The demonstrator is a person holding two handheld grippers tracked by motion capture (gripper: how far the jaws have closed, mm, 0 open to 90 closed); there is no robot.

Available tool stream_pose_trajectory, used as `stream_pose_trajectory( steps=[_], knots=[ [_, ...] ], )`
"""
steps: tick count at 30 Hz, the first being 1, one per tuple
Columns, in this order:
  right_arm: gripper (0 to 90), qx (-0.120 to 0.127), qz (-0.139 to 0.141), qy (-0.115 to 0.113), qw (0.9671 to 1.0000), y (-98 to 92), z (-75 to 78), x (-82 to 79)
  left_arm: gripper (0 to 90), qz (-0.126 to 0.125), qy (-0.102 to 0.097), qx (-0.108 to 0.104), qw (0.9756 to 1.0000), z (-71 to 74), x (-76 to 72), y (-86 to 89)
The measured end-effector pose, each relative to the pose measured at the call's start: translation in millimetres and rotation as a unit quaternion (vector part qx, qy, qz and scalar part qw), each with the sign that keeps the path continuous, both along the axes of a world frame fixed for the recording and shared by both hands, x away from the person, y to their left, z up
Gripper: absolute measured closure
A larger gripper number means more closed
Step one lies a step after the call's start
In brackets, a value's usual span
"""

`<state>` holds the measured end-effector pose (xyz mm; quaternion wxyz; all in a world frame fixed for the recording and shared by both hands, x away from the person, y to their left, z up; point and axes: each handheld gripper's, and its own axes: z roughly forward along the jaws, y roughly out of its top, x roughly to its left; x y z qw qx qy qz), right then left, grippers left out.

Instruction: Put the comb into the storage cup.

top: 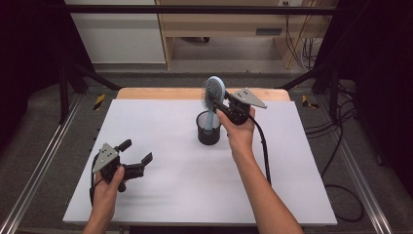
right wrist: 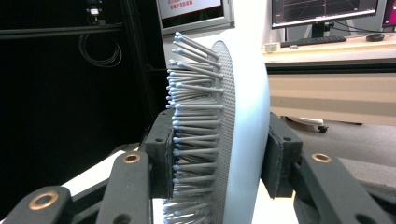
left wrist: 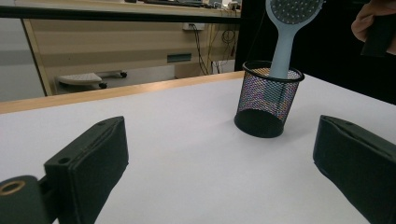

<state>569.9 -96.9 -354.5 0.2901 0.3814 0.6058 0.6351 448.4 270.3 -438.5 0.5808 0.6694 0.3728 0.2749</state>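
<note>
Pale blue hairbrush (top: 213,95) standing upright, handle down in the black mesh cup (top: 208,129) at mid-table; the right gripper (right wrist: 219,154) clamps its head, bristles against one pad, steadying it. The left gripper (top: 139,157) rests open near the table's left edge, holding nothing.

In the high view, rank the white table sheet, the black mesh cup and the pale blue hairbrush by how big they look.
1. White table sheet, by far the largest.
2. Pale blue hairbrush, taller than the cup though its handle end sits inside.
3. Black mesh cup, smallest.
</note>
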Motion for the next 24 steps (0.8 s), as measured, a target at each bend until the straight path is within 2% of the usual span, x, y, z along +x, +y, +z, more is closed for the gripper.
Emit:
stream_pose_trajectory(
  steps=[24],
  knots=[
    [53.9, 0.009, 0.000, 0.020, 0.9998, 1.3, -18.0, 2.6, 3.3, 0.000, -0.002, -0.002, 1.0000, 0.3, 0.0, 0.9]
  ],
)
